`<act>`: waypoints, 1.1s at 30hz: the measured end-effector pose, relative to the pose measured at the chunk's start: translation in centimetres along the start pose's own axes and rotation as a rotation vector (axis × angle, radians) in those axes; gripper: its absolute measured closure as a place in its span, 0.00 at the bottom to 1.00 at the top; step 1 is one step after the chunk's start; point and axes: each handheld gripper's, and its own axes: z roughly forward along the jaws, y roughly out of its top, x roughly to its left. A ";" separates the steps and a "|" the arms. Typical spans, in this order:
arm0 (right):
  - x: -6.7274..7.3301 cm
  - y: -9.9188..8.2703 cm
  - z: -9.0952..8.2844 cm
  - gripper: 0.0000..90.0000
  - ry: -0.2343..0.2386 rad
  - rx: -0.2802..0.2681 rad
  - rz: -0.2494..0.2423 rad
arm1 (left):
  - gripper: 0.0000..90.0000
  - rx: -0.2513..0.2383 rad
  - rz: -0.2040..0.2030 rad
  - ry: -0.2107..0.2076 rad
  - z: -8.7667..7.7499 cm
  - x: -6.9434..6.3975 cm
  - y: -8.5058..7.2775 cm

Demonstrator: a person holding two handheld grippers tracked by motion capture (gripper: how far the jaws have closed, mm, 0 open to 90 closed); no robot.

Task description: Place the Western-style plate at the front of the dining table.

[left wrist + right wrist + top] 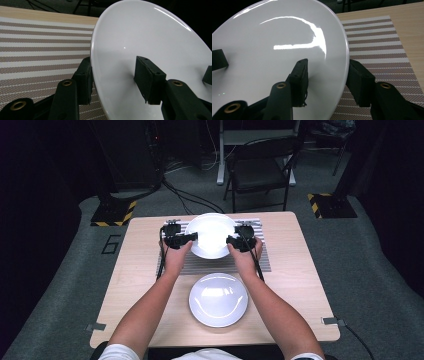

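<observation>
A white plate (pixel 211 235) is held over the striped placemat (pixel 260 262) at the far middle of the table. My left gripper (pixel 187 239) is shut on its left rim and my right gripper (pixel 232 241) on its right rim. In the left gripper view, the left gripper (pixel 115 80) has one jaw under the rim and one on the upper face of the plate (pixel 150 37). The right gripper (pixel 329 83) clamps the edge of the plate (pixel 274 50) the same way. A second white plate (pixel 218 299) lies flat on the table nearer the person.
The wooden table (pixel 135 285) has bare strips left and right of the placemat (pixel 37 50). A folding chair (pixel 260 167) stands on the floor beyond the far edge. Cables trail from the grippers along the forearms.
</observation>
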 end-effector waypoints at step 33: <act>-0.4 -0.4 3.7 0.60 -0.018 0.021 -0.023 | 0.56 0.022 0.013 0.011 2.8 1.7 -0.7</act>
